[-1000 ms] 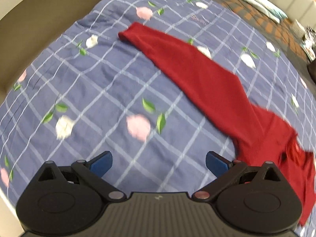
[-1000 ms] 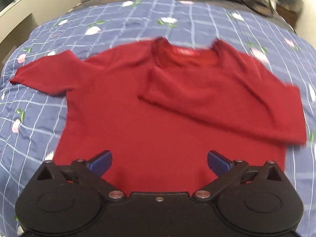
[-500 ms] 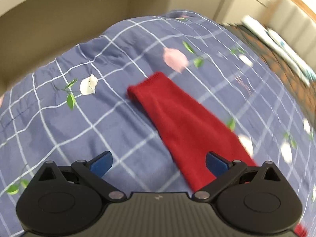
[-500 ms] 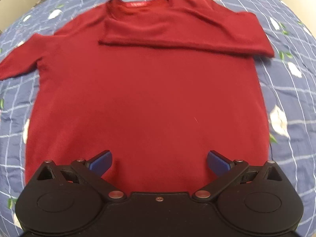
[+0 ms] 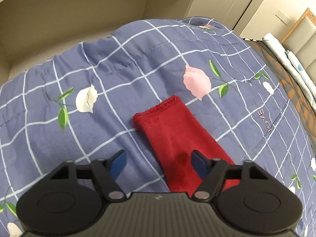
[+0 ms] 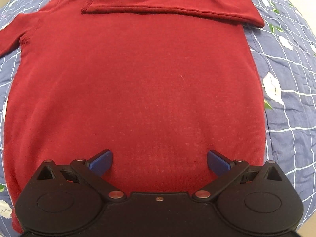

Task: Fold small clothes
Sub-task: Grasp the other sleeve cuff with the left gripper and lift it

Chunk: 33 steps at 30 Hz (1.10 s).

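A dark red long-sleeved top lies flat on a blue checked quilt. One sleeve is folded across the chest near the collar. The other sleeve stretches out over the quilt, its cuff pointing away from me. My left gripper hovers over this sleeve; its jaws are closing, the sleeve lies between them, and the pads stand apart from the cloth. My right gripper stands open above the lower part of the top's body, with nothing gripped.
The quilt with its flower print drapes over the bed's edge in front of a beige wall. A brown patterned cover and a pale pillow lie at the far right.
My left gripper has travelled along the outstretched sleeve to near its cuff and narrowed its jaws. My right gripper has come down closer over the top's body.
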Each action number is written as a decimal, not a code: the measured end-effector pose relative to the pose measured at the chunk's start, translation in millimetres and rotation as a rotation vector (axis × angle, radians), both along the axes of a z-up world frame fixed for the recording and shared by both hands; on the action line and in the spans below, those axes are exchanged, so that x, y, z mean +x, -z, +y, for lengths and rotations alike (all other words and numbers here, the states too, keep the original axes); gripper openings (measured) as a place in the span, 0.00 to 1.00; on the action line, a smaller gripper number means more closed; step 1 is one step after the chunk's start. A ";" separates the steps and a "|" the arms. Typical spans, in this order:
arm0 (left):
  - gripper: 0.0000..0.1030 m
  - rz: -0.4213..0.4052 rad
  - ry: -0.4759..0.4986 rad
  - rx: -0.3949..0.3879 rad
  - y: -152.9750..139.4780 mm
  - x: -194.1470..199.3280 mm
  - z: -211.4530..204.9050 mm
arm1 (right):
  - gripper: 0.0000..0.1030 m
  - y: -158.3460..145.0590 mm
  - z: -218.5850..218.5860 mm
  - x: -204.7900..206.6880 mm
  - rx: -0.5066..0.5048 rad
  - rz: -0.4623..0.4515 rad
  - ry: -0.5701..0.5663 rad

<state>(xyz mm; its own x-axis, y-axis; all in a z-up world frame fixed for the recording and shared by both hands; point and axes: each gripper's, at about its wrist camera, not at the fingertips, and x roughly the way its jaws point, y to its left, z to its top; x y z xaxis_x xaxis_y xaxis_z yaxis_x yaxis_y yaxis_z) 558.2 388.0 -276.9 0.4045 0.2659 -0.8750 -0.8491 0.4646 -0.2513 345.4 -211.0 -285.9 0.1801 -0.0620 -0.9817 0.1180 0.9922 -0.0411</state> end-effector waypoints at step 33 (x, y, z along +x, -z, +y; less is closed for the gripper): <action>0.00 -0.514 0.613 0.405 -182.7 -5.8 -174.1 | 1.00 3.3 -1.2 -3.0 0.020 -0.038 -0.017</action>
